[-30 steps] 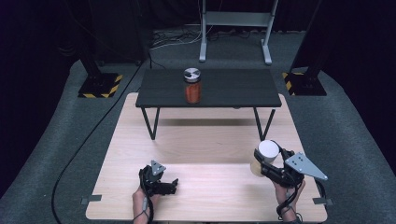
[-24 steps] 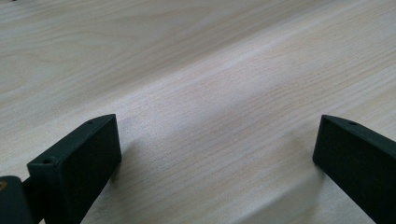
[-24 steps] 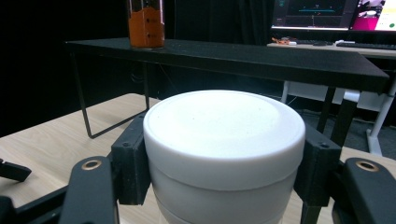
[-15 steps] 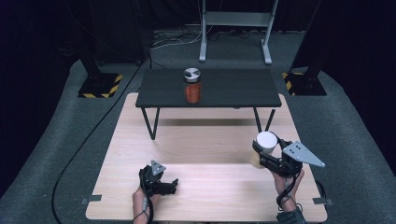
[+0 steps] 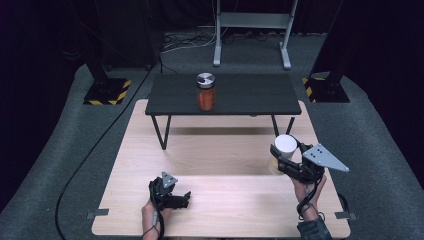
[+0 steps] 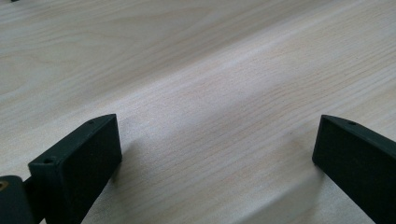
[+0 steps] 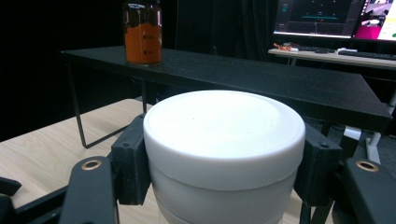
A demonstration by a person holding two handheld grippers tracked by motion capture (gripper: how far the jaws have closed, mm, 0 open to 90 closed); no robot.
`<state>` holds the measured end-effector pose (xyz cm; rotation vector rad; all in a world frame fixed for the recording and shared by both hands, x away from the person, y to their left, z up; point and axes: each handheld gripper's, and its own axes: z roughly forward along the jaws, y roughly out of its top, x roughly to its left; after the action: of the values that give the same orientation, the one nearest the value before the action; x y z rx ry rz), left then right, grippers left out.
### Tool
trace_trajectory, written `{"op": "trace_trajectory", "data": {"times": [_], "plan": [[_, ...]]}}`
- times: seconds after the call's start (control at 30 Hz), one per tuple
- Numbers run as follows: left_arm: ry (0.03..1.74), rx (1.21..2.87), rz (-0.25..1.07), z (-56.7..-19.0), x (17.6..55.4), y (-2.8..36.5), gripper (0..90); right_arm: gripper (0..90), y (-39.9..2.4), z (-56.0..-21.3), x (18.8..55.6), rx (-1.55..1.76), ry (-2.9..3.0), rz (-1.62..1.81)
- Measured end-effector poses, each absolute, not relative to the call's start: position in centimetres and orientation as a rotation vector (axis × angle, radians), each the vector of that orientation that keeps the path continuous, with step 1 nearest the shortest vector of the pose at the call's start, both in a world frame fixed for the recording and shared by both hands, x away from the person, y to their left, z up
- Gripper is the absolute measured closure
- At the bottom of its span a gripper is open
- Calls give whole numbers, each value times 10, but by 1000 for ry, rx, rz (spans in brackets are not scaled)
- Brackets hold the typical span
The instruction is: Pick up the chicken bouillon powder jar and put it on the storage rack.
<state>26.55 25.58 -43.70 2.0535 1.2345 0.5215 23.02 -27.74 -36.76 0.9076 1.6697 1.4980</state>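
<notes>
My right gripper [image 5: 283, 154] is shut on a white-lidded container [image 5: 285, 144], which it holds above the right side of the light wooden table [image 5: 215, 160]. In the right gripper view the white lid [image 7: 224, 126] stands upright between the two black pads [image 7: 131, 161], which press on its sides. My left gripper [image 5: 184, 199] rests low at the table's near left; its jaws are wide apart with bare wood between them [image 6: 215, 140]. A glass jar of orange stuff with a metal lid [image 5: 206, 93] [image 7: 142, 33] stands on the black side table [image 5: 250, 94].
The black side table [image 7: 261, 77] stands on thin metal legs across the far part of the wooden table. A grey stand [image 5: 250, 30] and two yellow-black striped bases [image 5: 106, 92] sit on the floor beyond. Monitors [image 7: 336, 16] glow at the far right.
My right gripper has risen and drifted a little away from the near edge, with the white-lidded container still in it. The left gripper has stayed where it was.
</notes>
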Motion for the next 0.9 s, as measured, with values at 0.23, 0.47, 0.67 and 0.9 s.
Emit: {"op": "trace_trajectory", "data": {"times": [0.23,0.47,0.67,0.9], "plan": [[1234,2053,522,-437,265,256,11,329,-275,-359,236,897,1666,1495],[1234,2053,522,-437,265,256,11,329,-274,-351,242,891,1660,1496],[1234,2053,522,-437,265,256,11,330,-274,-346,247,888,1654,1506],[1234,2053,522,-437,265,256,11,330,-273,-338,250,876,1653,1504]]}}
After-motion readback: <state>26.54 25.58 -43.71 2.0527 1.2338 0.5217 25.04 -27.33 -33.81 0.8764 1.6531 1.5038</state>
